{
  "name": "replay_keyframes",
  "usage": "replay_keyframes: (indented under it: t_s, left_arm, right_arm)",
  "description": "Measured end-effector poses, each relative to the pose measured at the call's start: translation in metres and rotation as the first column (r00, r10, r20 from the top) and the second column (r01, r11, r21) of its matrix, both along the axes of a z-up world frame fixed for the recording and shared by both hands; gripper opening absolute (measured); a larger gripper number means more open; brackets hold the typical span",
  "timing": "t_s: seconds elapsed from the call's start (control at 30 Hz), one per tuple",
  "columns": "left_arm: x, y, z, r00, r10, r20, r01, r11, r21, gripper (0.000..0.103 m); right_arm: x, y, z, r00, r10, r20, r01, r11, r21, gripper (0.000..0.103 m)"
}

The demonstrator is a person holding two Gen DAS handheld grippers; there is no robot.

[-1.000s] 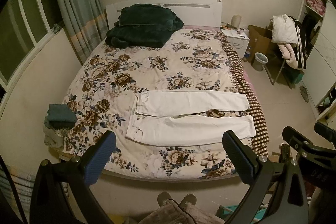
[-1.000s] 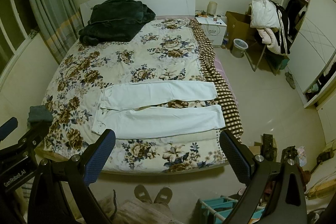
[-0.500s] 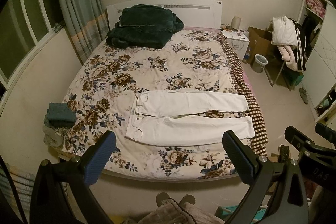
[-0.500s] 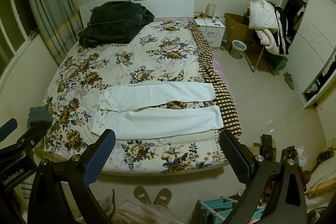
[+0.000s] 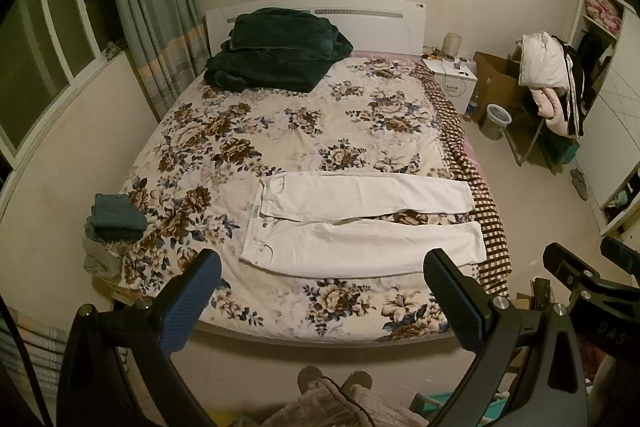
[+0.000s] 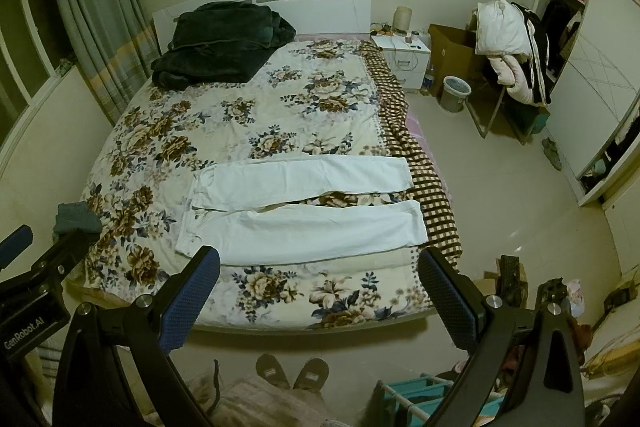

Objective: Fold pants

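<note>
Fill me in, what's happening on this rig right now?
A person stands at the foot of a floral-quilted bed with a gripper in each hand. The left gripper and right gripper are both open, empty and held off the bed. A pair of white pants lies flat across the near part of the quilt, legs slightly apart, waistband to the left. No fold has been made yet. A dark green blanket sits by the headboard.

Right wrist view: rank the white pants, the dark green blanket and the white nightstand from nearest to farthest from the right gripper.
1. White pants: laid flat across the near end of the bed, just ahead of the open right gripper.
2. Dark green blanket: piled at the headboard, far left.
3. White nightstand: beside the bed head, far right. Blanket and nightstand are too close to call.
</note>
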State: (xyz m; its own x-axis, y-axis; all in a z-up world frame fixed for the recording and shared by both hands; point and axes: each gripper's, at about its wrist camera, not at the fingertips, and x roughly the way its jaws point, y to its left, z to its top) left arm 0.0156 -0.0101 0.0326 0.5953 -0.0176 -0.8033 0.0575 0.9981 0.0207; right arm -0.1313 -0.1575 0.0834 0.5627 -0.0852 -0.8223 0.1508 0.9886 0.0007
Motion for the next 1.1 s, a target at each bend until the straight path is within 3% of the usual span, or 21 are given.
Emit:
replay_keyframes:
  t_s: [0.2,0.5,0.8,1.1]
  left_arm:
    - [0.012,0.001,-0.005,1.0,0.008,0.024,-0.008,1.0,-0.002,0.103]
    - [0.068,0.013,-0.063,1.0,0.004,0.014,-0.004,1.0,0.009,0.103]
    - [0.166,0.002,-0.13,0.996,0.062,-0.069,-0.061,0.998,0.021,0.103]
    - [0.296,-0.029,-0.223,0.967,0.188,-0.173,-0.177,0.981,0.075,0.103]
  right_arm:
    - [-0.001,-0.003,-0.001,1.0,-0.015,0.003,0.015,1.0,-0.006,0.101]
    - [0.045,-0.01,-0.034,0.994,-0.095,0.047,0.096,0.995,-0.003,0.101]
    - [0.168,-0.029,-0.112,0.992,-0.113,0.048,0.116,0.991,-0.06,0.101]
    - [0.362,-0.095,-0.236,0.996,-0.056,-0.062,0.055,0.998,-0.027,0.101]
